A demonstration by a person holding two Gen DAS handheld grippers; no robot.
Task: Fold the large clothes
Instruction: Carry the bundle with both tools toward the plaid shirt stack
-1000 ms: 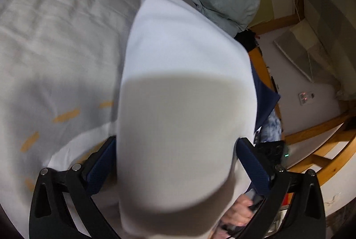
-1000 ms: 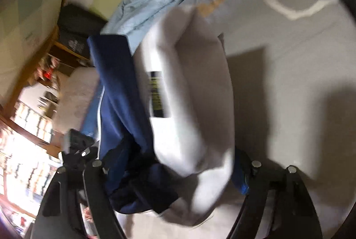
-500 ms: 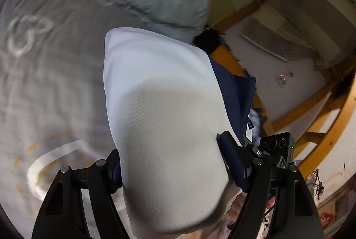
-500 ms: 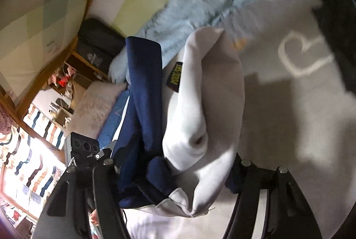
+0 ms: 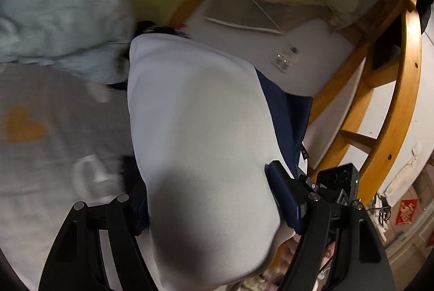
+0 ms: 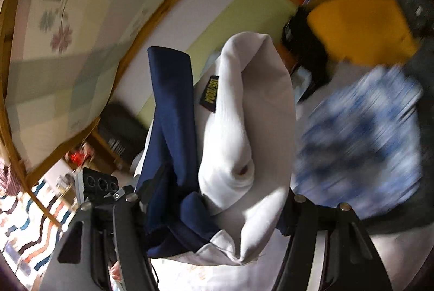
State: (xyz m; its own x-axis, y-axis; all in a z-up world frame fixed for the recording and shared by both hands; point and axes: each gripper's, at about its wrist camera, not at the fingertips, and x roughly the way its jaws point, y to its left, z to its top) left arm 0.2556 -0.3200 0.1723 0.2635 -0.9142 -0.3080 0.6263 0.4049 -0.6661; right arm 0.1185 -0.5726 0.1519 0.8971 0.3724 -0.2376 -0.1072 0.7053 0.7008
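Observation:
A folded bundle of clothing, white sweatshirt fabric (image 5: 198,115) wrapped with a navy layer (image 5: 282,112), is held up off the bed between both grippers. My left gripper (image 5: 208,190) is shut on the bundle, its blue pads pressing both sides. In the right wrist view my right gripper (image 6: 219,196) is shut on the same bundle. There the white roll (image 6: 244,115) shows a small black-and-yellow label (image 6: 210,94), and the navy fold (image 6: 173,101) lies to its left. Each view shows the other gripper's black housing (image 5: 336,182) (image 6: 100,182) right beside the bundle.
Under the bundle lies a grey bedsheet (image 5: 54,115) with heart prints, and a pale blue duvet (image 5: 54,20) is heaped at the wall. A wooden bed frame and ladder (image 5: 393,115) stand to the right. A yellow item (image 6: 360,28) and a blurred blue patterned cloth (image 6: 360,136) lie further right.
Both grippers have lifted the bundle up off the bed and tilted towards the wall. The left jaws have closed in tighter on the white fabric.

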